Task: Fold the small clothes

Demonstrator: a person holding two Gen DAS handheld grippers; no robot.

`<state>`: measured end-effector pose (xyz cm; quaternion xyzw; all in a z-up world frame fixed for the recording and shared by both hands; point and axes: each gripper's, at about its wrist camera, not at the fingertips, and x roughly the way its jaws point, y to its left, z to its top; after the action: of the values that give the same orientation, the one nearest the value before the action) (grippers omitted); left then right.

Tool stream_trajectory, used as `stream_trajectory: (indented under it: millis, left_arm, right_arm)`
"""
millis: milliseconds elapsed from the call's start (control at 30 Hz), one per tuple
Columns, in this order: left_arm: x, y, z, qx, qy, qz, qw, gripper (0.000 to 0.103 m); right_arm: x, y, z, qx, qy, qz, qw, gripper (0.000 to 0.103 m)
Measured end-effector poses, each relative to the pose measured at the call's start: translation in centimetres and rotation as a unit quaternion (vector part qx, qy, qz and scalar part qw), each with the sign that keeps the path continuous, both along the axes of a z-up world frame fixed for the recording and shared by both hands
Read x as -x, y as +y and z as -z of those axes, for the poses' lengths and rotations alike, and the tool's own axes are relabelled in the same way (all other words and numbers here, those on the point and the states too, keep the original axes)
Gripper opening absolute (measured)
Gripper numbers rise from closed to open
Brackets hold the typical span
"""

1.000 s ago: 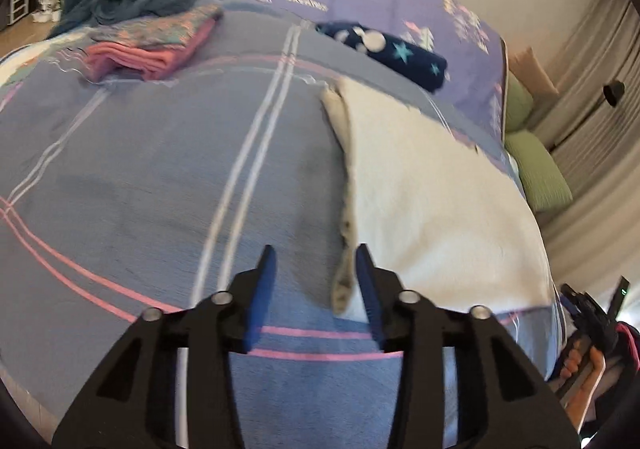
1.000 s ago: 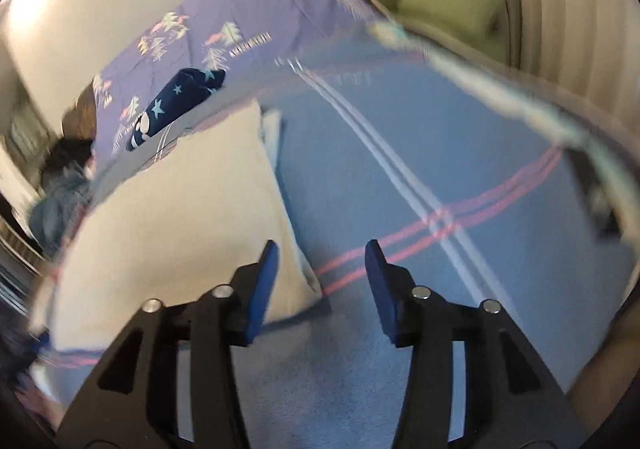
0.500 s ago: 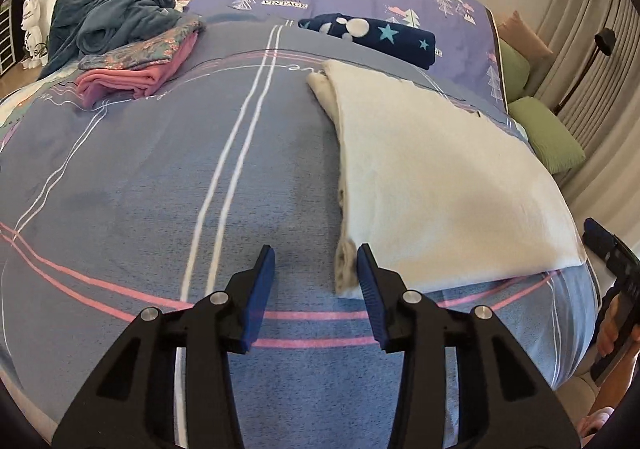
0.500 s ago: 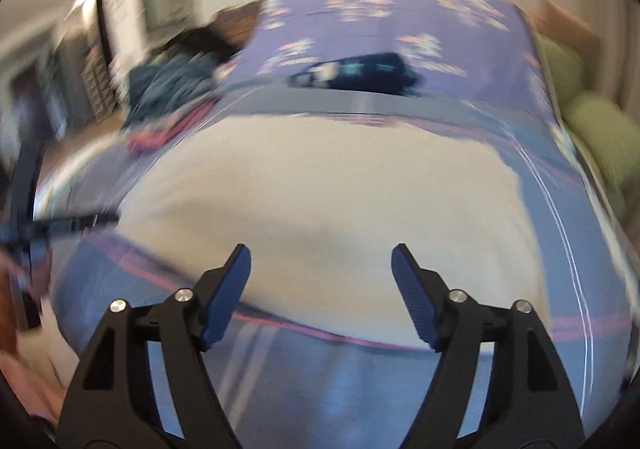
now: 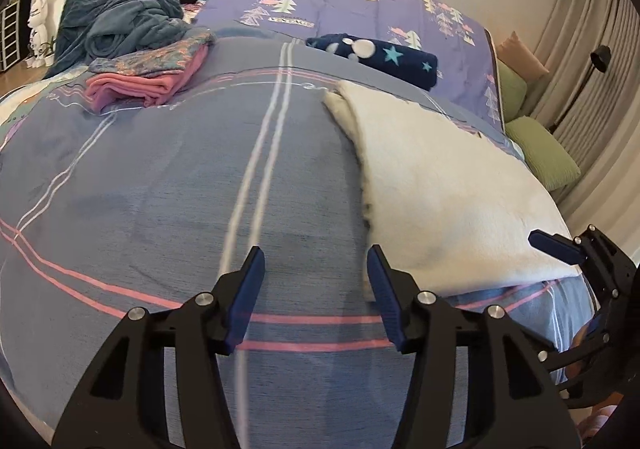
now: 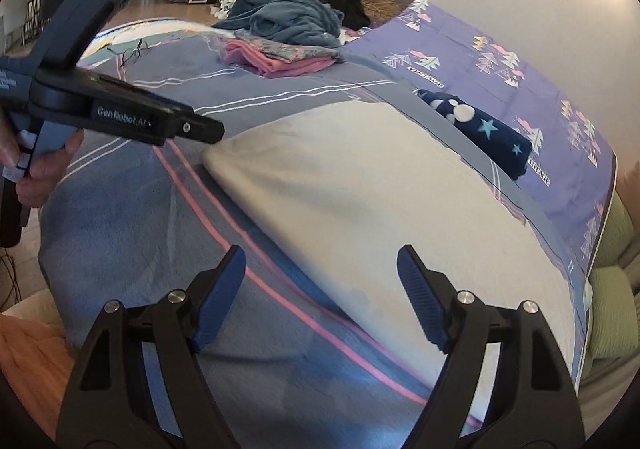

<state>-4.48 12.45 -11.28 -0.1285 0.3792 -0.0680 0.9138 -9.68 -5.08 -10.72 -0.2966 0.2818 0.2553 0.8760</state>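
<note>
Now my left tongs (image 5: 316, 281) hang over the blue striped bedspread (image 5: 160, 177), their jaws opening, with nothing between them but bare cover. Their right pad sits just beside the near left corner of the cream cloth (image 5: 452, 185), which lies folded flat on the right part of the bed, its long left edge running away from me.

My right tongs (image 6: 322, 291) stand wide apart and empty, low over the cloth's (image 6: 360, 185) near edge, where the pink stripes (image 6: 280, 297) cross the cover. In the left view, one blue pad of the right tongs (image 5: 554, 243) pokes in from the right, above the cloth's near right corner; I cannot tell if it touches.

In the right view, my left tongs (image 6: 200, 131) reach in from the left, held by my hand (image 6: 44, 169), their tip at the cloth's far left corner.

Farther up the bed lie a navy roll with stars (image 5: 380, 57), a pink folded stack (image 5: 148, 77), and a heap of blue fabric (image 5: 120, 21). Green cushions (image 5: 548, 157) lie beside the bed by the curtains.
</note>
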Motion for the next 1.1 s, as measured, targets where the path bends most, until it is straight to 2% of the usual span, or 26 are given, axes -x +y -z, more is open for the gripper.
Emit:
stream_trajectory:
  millis: [167,333,400,500,533,567,600,633,667,733,800,900,933,1033,1100]
  left_arm:
    - [-0.3,2.9,0.2,0.02,-0.004,-0.035,0.9992,0.054]
    - [-0.7,4.2,0.3,0.017,-0.007,-0.04,0.999,0.054]
    - [-0.8,4.4,0.4,0.021,-0.009,-0.039,0.999,0.054]
    - [-1.0,4.9,0.8,0.032,-0.003,-0.043,0.9985,0.054]
    - [-1.0,5.0,1.0,0.036,0.0,-0.046,0.9983,0.054]
    - [-1.1,5.3,1.2,0.042,0.003,-0.049,0.9979,0.054]
    - [-1.1,5.5,1.2,0.047,0.004,-0.05,0.9976,0.054]
    - [-1.0,5.6,1.3,0.049,0.004,-0.051,0.9975,0.054]
    - [-1.1,5.8,1.3,0.054,0.003,-0.052,0.9972,0.054]
    - [-1.1,5.9,1.3,0.062,0.003,-0.055,0.9965,0.054]
    - [-1.1,6.0,1.3,0.071,0.003,-0.054,0.996,0.054]
    - [-1.7,6.1,1.1,0.103,0.004,-0.035,0.9941,0.054]
    - [-2.0,5.9,1.0,0.118,0.004,-0.024,0.9927,0.055]
    - [-4.3,5.5,1.1,0.201,0.01,0.04,0.9788,0.061]
    - [-7.0,4.9,1.7,0.259,0.026,0.079,0.9621,0.062]
  right_arm:
    - [-0.3,1.8,0.8,0.016,0.002,-0.008,1.0,0.08]
    - [-0.7,3.5,1.0,0.029,-0.013,-0.019,0.999,0.079]
    - [-1.0,4.4,1.2,0.039,-0.026,-0.017,0.999,0.078]
    - [-1.2,6.1,1.7,0.069,-0.071,-0.012,0.995,0.076]
    - [-1.3,6.5,1.8,0.075,-0.08,-0.01,0.994,0.074]
    - [-1.5,7.1,2.0,0.08,-0.089,-0.007,0.993,0.067]
    - [-1.8,7.6,2.1,0.077,-0.085,-0.003,0.993,0.053]
    - [-2.3,7.7,2.1,0.07,-0.073,0.0,0.995,0.042]
    - [-2.9,8.0,2.0,0.052,-0.047,0.004,0.998,0.018]
    - [-4.1,7.9,1.5,0.018,-0.016,0.025,0.999,0.012]
    - [-4.5,6.5,0.1,-0.039,0.01,0.029,0.999,0.009]
    - [-5.6,2.7,-2.8,-0.159,0.082,0.019,0.984,0.006]
    - [-5.9,1.8,-3.4,-0.183,0.1,0.018,0.978,0.005]
    - [-6.2,1.2,-4.0,-0.197,0.118,0.018,0.973,0.005]
    - [-6.1,1.6,-3.8,-0.191,0.118,0.018,0.974,0.005]
